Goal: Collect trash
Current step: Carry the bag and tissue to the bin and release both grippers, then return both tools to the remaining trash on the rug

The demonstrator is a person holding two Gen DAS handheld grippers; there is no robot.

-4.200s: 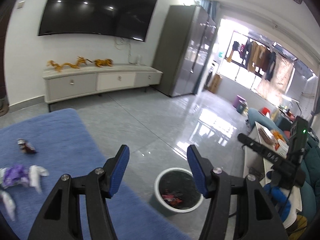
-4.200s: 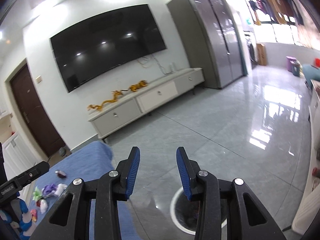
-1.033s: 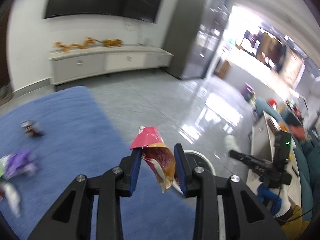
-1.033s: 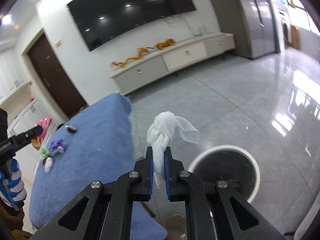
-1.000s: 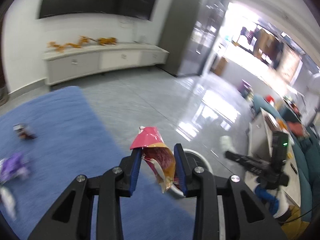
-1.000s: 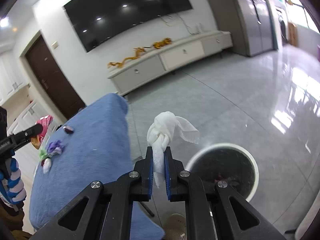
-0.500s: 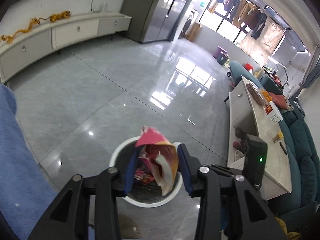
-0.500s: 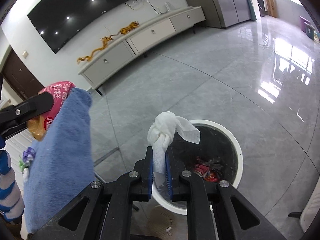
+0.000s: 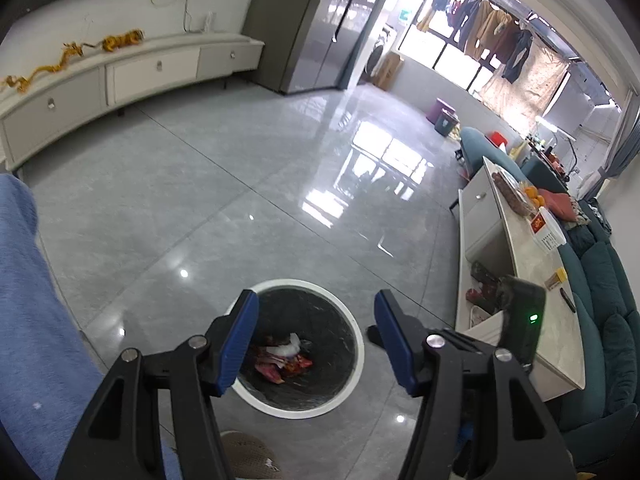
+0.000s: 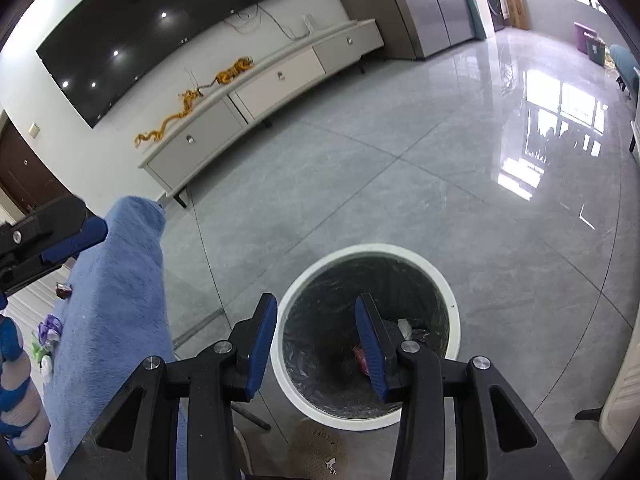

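My left gripper (image 9: pixel 316 336) and right gripper (image 10: pixel 316 340) both hang over the round white-rimmed bin (image 9: pixel 352 334), jaws spread wide and empty. Crumpled wrappers (image 9: pixel 280 362) lie at the bottom on the dark glossy liner; what each piece is, I can't make out. More scraps (image 10: pixel 50 326) sit half hidden beyond the fuzzy blue bench cover (image 10: pixel 116 300).

Glossy grey floor tiles (image 9: pixel 248 184) mirror a bright window (image 9: pixel 452 60). A long white cabinet (image 10: pixel 260 84) stands below a wall-mounted television (image 10: pixel 152 24). A teal sofa (image 9: pixel 600 280) lines the right.
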